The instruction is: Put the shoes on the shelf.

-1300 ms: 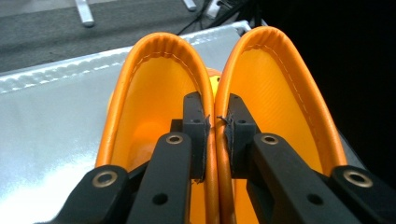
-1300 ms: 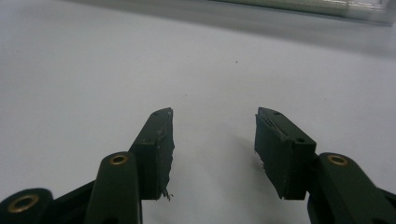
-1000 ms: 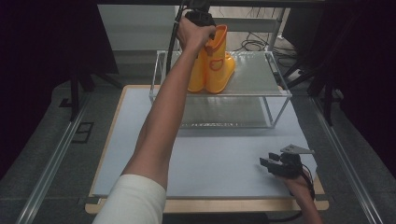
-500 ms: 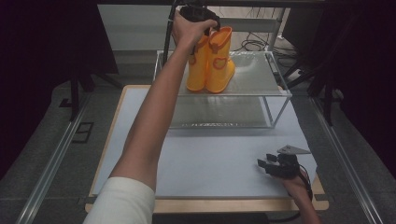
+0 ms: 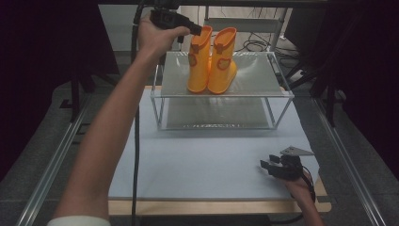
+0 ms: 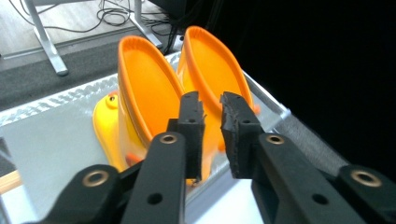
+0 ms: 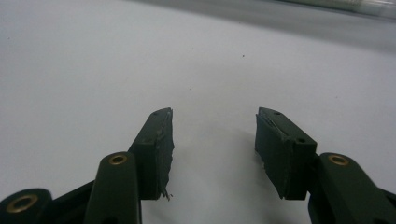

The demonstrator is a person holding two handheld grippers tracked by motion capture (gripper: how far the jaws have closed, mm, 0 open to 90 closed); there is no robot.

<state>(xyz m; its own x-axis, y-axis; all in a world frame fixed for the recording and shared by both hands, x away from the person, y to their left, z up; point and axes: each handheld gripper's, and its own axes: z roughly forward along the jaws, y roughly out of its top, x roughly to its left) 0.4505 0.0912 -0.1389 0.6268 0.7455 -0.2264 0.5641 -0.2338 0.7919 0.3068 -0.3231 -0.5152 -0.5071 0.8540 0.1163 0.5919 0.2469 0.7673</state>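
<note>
A pair of orange rubber boots point(image 5: 211, 61) stands upright on top of a clear shelf point(image 5: 254, 80). In the left gripper view both boot openings point(image 6: 144, 88) face me just beyond the jaws. My left gripper point(image 5: 196, 31) hovers at the boots' upper left, close to the left boot's rim. Its jaws have just been closing and now leave a narrow gap point(image 6: 211, 105) with nothing in it. My right gripper point(image 5: 270, 165) rests low over the white mat at the near right, open and empty point(image 7: 212, 121).
The shelf has a metal frame and a lower level point(image 5: 211, 113) and stands at the back of the white mat point(image 5: 202, 160) on a wooden board. Cables and table legs point(image 5: 263, 42) lie behind it. A cable point(image 5: 136, 141) trails along the left forearm.
The left hand was on the boots' tops; it has let go and pulled back up and to the left. The boots stay standing on the shelf. The right gripper has kept still.
</note>
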